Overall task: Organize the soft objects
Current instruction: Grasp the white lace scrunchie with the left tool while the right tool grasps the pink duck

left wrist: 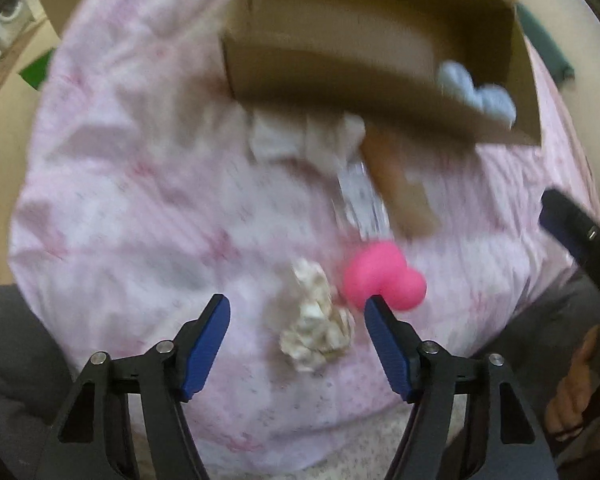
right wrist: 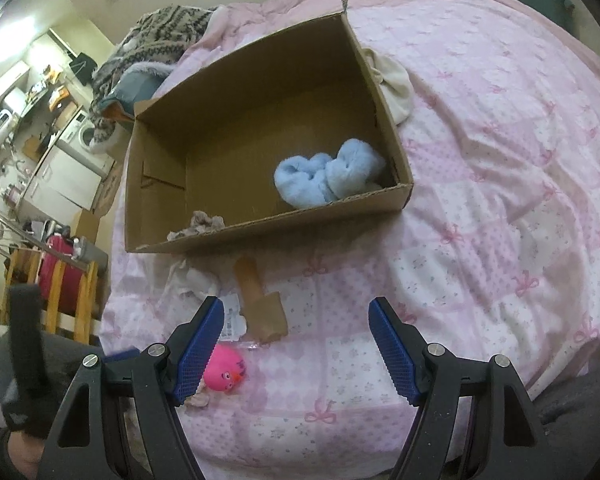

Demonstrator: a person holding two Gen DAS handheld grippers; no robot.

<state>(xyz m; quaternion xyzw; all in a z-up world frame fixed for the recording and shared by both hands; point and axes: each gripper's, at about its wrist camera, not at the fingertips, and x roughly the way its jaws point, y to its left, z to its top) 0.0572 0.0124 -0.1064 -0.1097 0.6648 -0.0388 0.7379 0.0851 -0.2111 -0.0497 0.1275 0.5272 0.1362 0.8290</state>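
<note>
While both jaws gape: 1 box | 1 pink duck | 2 blue slippers

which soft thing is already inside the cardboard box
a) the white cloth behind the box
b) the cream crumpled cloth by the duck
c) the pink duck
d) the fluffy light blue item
d: the fluffy light blue item lies on the floor of the cardboard box, while the pink duck is out on the pink bedspread.
</note>
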